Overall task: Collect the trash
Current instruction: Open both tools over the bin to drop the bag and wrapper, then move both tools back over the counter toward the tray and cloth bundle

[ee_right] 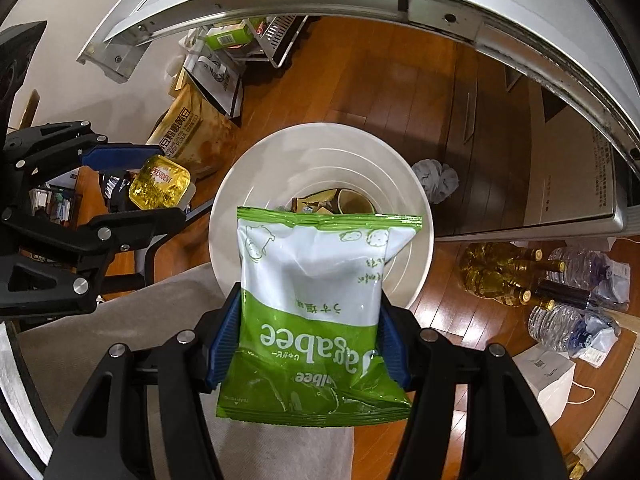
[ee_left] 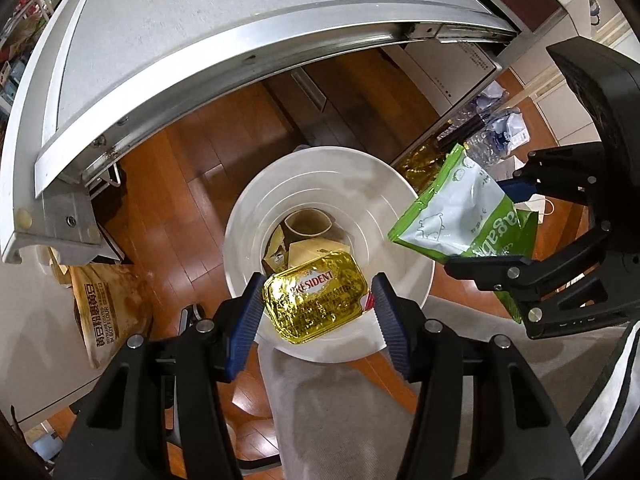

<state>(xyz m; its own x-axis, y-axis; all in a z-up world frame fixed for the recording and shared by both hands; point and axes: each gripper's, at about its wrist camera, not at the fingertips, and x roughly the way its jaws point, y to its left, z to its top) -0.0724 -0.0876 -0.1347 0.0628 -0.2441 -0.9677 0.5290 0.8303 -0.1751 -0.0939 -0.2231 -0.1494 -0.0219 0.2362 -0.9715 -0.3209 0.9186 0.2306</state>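
Note:
My left gripper (ee_left: 316, 300) is shut on a gold President butter tub (ee_left: 316, 300) and holds it over the near rim of a round white bin (ee_left: 256, 208) on the floor. The bin holds a paper cup (ee_left: 308, 222) and brown paper scraps. My right gripper (ee_right: 310, 324) is shut on a green and white Jagabee snack bag (ee_right: 316, 280), held above the same white bin (ee_right: 404, 184). In the left wrist view the snack bag (ee_left: 456, 216) hangs at the bin's right edge. In the right wrist view the butter tub (ee_right: 160, 188) sits at the bin's left.
A grey table edge with a metal rail (ee_left: 240, 60) arcs above the bin. A brown soy flour bag (ee_left: 104, 308) lies on the wood floor at left. Glass and plastic bottles (ee_right: 520, 280) and a white box (ee_right: 544, 372) stand at right. A crumpled grey wad (ee_right: 436, 180) lies by the bin.

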